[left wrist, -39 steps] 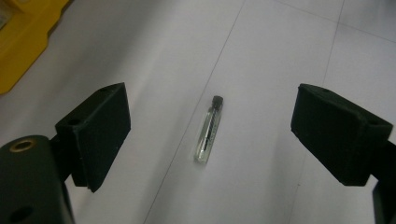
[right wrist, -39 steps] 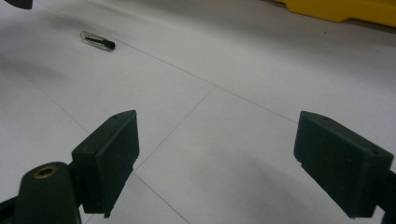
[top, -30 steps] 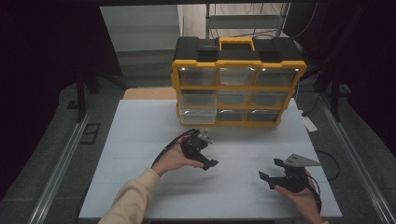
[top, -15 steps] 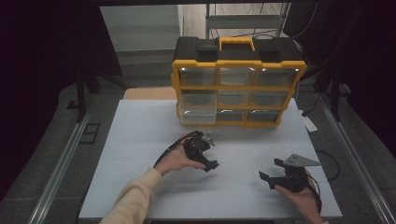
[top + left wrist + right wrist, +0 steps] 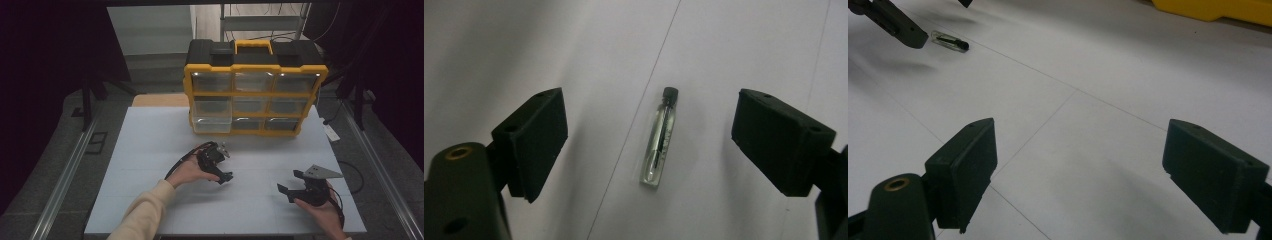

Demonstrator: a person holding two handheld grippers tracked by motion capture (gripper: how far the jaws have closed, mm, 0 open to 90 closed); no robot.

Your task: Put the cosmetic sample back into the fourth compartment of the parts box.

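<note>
White table covering (image 5: pixel 150 145) is spread under a dark room, with a yellow drawer box (image 5: pixel 256 95) set at the far edge.

At the left, the left gripper (image 5: pixel 223 161) is held over a small clear vial (image 5: pixel 659 137) with a black cap, which lies flat on the covering, just short of the box and well apart from it. Seen in the left gripper view, the vial lies between the two jaws and is touched by neither; the jaws stand wide apart and have just been closing slightly. The vial's long axis runs roughly parallel to the pad faces, which suits a grip across its narrow body. For a good pickup, the gripper is best lowered until the pads flank the glass at mid-length, below the cap, and the vial should be centred between them first, since it lies a little nearer the right-hand pad in that view. The closing is best done slowly: a round glass tube is likely to roll or squirt out if one pad arrives first.

At the right, the right gripper (image 5: pixel 292 182) is held low over bare covering, its jaws open and empty, well apart from the vial, which is seen far off in its view (image 5: pixel 949 41). It is best kept there, out of the way.
</note>
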